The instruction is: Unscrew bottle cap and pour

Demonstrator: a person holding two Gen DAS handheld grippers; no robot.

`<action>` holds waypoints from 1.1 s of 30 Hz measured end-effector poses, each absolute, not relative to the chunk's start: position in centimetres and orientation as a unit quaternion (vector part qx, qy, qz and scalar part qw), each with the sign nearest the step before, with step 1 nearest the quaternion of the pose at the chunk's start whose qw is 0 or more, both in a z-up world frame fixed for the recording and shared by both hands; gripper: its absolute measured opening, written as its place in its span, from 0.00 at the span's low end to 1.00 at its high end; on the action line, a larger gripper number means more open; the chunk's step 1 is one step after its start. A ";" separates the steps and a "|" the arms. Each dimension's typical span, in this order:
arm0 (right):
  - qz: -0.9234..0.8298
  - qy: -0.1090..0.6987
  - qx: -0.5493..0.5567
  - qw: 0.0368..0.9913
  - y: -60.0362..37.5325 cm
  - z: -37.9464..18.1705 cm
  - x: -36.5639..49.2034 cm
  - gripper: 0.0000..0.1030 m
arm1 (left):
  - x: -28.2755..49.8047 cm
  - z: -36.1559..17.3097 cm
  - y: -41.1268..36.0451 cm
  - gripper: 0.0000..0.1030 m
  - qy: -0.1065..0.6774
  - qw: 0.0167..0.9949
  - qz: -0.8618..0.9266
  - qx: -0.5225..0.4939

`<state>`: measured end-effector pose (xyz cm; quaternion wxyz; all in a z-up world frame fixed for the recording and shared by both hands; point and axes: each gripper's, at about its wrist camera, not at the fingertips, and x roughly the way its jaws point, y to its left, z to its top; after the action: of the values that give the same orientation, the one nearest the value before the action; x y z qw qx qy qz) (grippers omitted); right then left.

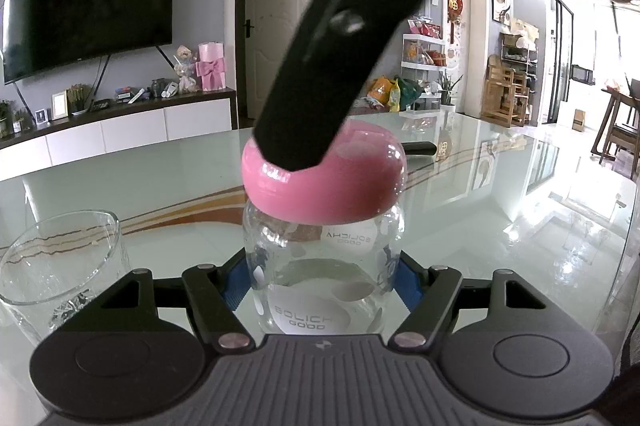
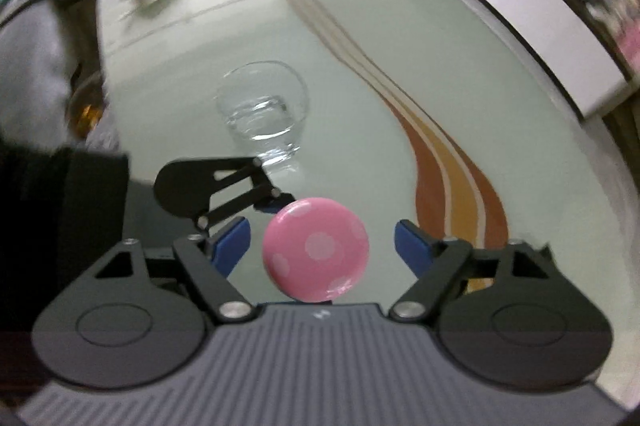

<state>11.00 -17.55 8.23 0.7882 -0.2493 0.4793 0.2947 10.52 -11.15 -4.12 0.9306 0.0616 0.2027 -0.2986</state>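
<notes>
Pink and glossy, the dotted cap (image 2: 315, 249) sits on the clear bottle (image 1: 322, 290), which stands upright on the glass table (image 1: 160, 178). My left gripper (image 1: 322, 280) has its blue pads pressed against both sides of the bottle's body, clamping it low down. My right gripper (image 2: 322, 246) looks straight down on the cap with its blue pads (image 2: 230, 246) spread wide, one on either side and clear of the rim, so nothing is gripped there yet.

I judge the bottle to be stiff, smooth plastic or glass, light, with a little liquid in the bottom; I cannot tell how much. The cap's rounded, shiny edge looks slippery, so I would close on its widest band, level and square, not on the domed top. The left hold should stay firm enough to resist the twist without the bottle spinning in the pads.

An empty drinking glass (image 1: 60, 262) stands just beside the bottle, near the left gripper, and looks easy to knock.
</notes>
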 end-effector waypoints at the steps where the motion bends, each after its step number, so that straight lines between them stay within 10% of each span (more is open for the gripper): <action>1: 0.291 0.485 -0.240 0.789 -17.6 8.2 11.1 0.73 | 10.6 -4.1 -11.1 0.72 0.203 0.931 -0.299 0.062; 33: 0.351 0.467 -0.324 0.744 -17.0 6.9 10.1 0.62 | 10.1 -5.2 -12.0 0.72 0.207 0.929 -0.303 0.053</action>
<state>10.14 -17.00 6.88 0.7439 -0.3239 0.4675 0.3509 10.13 -11.96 -5.18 0.9289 0.0527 0.2068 -0.3026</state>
